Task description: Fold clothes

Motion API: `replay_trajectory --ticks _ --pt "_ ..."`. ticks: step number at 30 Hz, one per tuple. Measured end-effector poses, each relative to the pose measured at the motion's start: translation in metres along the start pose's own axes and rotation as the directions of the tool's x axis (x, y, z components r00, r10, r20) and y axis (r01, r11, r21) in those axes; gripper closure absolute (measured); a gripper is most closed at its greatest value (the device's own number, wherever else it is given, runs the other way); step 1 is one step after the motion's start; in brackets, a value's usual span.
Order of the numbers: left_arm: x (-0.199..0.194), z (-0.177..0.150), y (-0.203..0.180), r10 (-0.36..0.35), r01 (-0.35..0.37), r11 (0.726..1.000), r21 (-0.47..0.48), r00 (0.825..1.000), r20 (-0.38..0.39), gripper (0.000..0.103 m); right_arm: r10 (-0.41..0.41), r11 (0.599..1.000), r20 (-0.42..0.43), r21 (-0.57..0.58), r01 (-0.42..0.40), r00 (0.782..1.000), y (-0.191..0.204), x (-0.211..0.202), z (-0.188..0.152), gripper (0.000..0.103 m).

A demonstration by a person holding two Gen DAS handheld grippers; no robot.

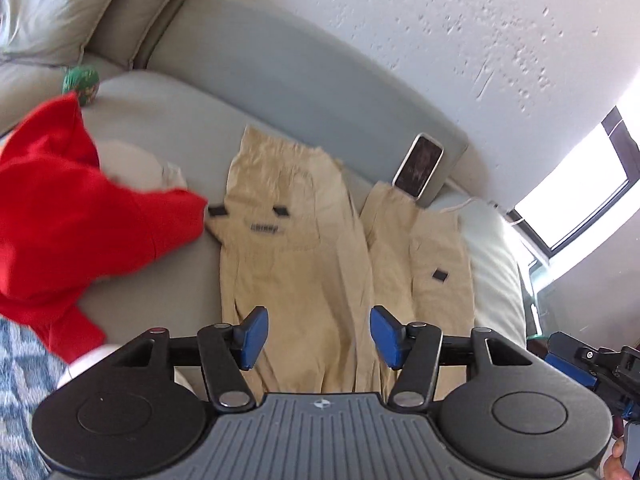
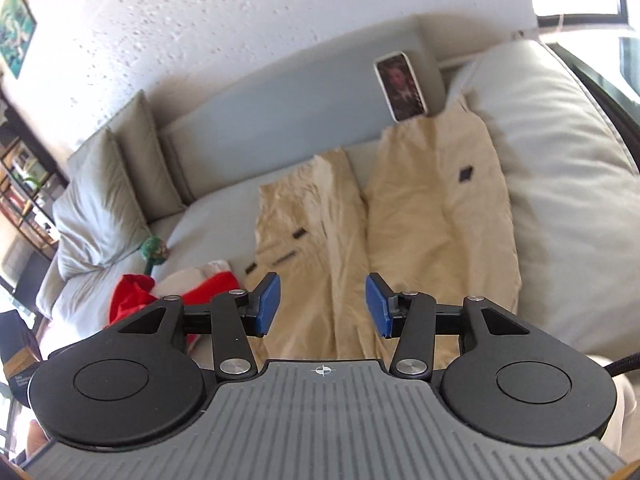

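Jaws of left gripper (image 1: 319,338) and right gripper (image 2: 322,306) spread, empty, above beige trousers (image 1: 296,264)

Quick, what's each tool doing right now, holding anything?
Left tool: open, holding nothing.
Right tool: open, holding nothing.

Two hand-held grippers: the left hand-held gripper (image 1: 315,338) and the right hand-held gripper (image 2: 322,305). On the one sofa (image 1: 168,120) lie one pair of beige trousers (image 1: 296,248), one red garment (image 1: 72,216), one phone (image 1: 418,165) and one green ball (image 1: 81,82). Two loose cushions (image 2: 100,208) lean at its far end.
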State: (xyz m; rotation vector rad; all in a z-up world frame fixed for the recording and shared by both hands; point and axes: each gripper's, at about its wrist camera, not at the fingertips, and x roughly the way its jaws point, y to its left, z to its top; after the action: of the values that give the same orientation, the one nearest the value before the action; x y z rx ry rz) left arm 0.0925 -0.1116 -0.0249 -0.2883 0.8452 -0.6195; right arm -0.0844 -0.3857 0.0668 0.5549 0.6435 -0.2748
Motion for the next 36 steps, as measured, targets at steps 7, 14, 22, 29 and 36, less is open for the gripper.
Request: replay_trajectory --ticks 7,14,22,29,36 --pt "0.026 0.056 0.001 0.053 -0.060 0.995 0.078 0.995 0.087 0.037 0.044 0.994 0.013 -0.102 -0.042 0.999 0.036 0.043 0.050 0.051" --pt "0.144 0.098 0.046 0.112 -0.110 0.993 0.033 0.990 -0.081 0.034 0.054 0.998 -0.139 -0.019 -0.057 0.989 0.023 0.162 0.077 0.050" --pt "0.262 0.135 0.099 0.153 -0.167 0.983 -0.075 0.975 -0.163 0.035 0.040 0.999 -0.167 -0.019 -0.044 0.985 -0.002 0.293 0.116 0.051" --pt "0.335 0.142 0.132 0.093 -0.124 0.974 -0.190 0.982 -0.163 0.035 0.099 0.983 -0.181 0.173 -0.068 0.979 -0.062 0.403 0.136 0.050" --pt "0.381 0.150 0.129 0.062 -0.094 0.985 -0.145 0.975 -0.214 0.037 0.062 0.977 -0.176 0.211 -0.024 0.982 -0.089 0.469 0.140 0.051"
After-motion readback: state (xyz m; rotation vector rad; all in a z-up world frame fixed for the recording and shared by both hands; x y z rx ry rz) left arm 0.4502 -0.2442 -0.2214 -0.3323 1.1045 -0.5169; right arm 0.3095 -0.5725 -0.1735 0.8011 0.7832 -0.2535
